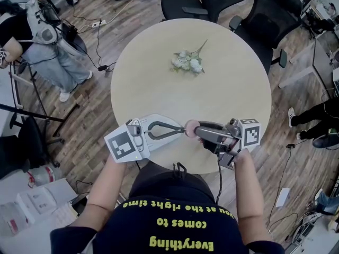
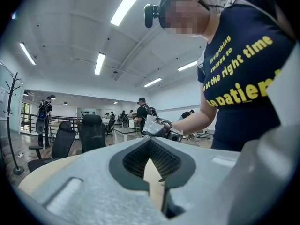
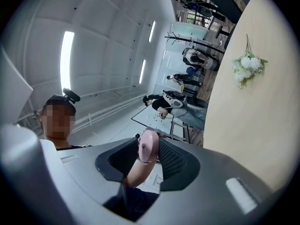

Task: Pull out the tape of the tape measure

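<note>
A small round pink tape measure (image 1: 190,126) hangs above the near edge of the round beige table (image 1: 153,83). My right gripper (image 1: 197,129) comes in from the right and is shut on it; in the right gripper view the pink case (image 3: 149,146) sits between the ribbed pads (image 3: 171,159). My left gripper (image 1: 181,130) points right, jaws shut, tips meeting right at the case. In the left gripper view its jaws (image 2: 150,141) are pressed together, and I cannot tell whether the tape's tab is pinched between them. No pulled-out tape shows.
A bunch of white artificial flowers (image 1: 189,61) lies on the far half of the table. Black office chairs (image 1: 222,1) stand beyond it. A seated person (image 1: 39,46) and cables are on the floor side at left.
</note>
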Demonstrator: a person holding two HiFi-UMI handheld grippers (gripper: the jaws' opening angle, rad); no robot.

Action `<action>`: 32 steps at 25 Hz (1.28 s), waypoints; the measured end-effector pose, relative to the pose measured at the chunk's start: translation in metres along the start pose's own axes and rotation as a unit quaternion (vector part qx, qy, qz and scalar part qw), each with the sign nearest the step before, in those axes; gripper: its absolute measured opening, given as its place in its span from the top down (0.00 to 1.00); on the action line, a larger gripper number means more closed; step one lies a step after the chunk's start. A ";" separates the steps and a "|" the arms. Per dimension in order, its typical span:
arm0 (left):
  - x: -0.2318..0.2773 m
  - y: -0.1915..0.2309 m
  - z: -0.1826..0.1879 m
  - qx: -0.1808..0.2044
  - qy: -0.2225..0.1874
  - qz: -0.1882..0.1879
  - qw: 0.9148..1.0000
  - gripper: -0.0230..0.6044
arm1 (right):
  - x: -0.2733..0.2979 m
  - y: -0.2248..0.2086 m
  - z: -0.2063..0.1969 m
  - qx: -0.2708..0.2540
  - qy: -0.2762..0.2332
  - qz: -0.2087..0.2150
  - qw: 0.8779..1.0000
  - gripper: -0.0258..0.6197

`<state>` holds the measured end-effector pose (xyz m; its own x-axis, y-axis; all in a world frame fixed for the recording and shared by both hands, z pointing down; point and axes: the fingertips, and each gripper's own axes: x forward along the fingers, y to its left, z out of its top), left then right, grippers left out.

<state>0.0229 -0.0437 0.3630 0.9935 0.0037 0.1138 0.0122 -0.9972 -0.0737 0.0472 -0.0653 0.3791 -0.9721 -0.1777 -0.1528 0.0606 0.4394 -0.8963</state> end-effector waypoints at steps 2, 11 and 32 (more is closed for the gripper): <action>0.001 -0.001 0.001 0.000 -0.002 0.000 1.000 0.95 | 0.000 -0.001 -0.001 0.002 0.003 -0.002 1.000 0.73; -0.003 -0.001 -0.005 0.003 0.010 0.013 1.000 0.95 | 0.000 -0.003 -0.004 0.005 0.001 -0.017 1.000 0.79; -0.002 0.001 -0.026 0.004 0.053 0.029 0.998 0.95 | 0.000 -0.017 -0.009 -0.004 0.016 -0.084 0.996 0.81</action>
<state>0.0175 -0.0471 0.3887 0.9749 -0.0627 0.2135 -0.0441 -0.9949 -0.0909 0.0438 -0.0649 0.3982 -0.9751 -0.2215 0.0128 -0.1056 0.4128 -0.9047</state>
